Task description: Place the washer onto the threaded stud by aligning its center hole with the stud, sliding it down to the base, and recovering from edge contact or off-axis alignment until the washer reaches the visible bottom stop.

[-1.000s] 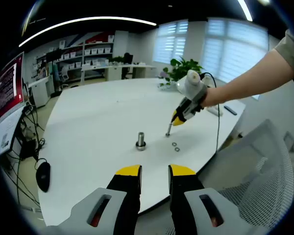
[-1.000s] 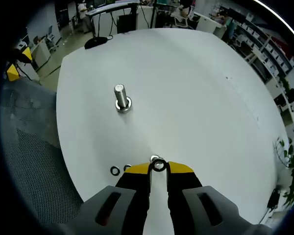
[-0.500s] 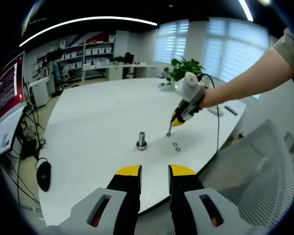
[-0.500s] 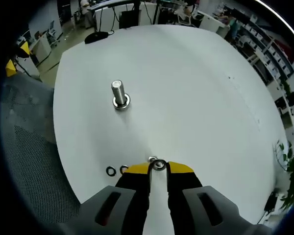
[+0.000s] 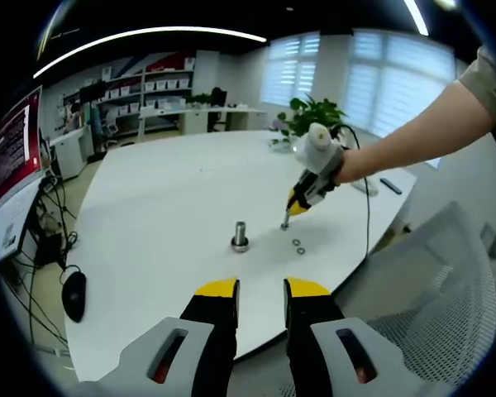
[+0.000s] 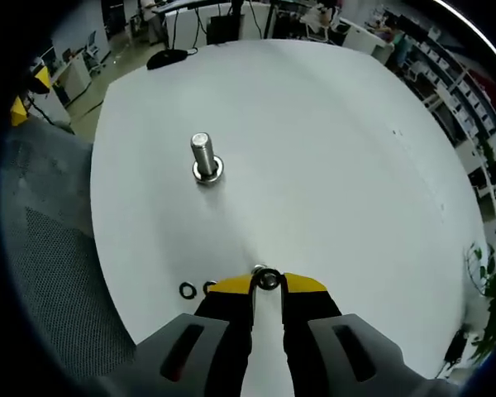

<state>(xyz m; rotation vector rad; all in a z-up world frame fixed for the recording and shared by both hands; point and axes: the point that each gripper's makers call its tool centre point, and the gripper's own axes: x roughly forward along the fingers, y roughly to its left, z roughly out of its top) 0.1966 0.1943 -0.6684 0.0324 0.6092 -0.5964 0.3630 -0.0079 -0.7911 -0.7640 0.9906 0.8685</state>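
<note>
A steel threaded stud (image 5: 240,235) (image 6: 204,157) stands upright on the white table (image 5: 149,207) (image 6: 339,165), with a ring at its base. My right gripper (image 6: 267,283) is shut on a small metal washer (image 6: 268,279), pinched between its yellow fingertips just above the table. The stud is well ahead of it and a little to the left. In the left gripper view the right gripper (image 5: 288,220) comes in from the right, held by a hand, tip down to the right of the stud. My left gripper (image 5: 262,289) hangs open near the table's front edge with nothing in it.
Two loose washers (image 5: 298,246) (image 6: 188,290) lie on the table near the right gripper's tip. A grey mesh chair (image 5: 430,281) (image 6: 50,265) stands beside the table edge. A black mouse (image 5: 73,296) lies at the left. A potted plant (image 5: 310,116) sits at the far side.
The right gripper has shifted only slightly while staying shut on the washer. The left gripper has stayed where it was.
</note>
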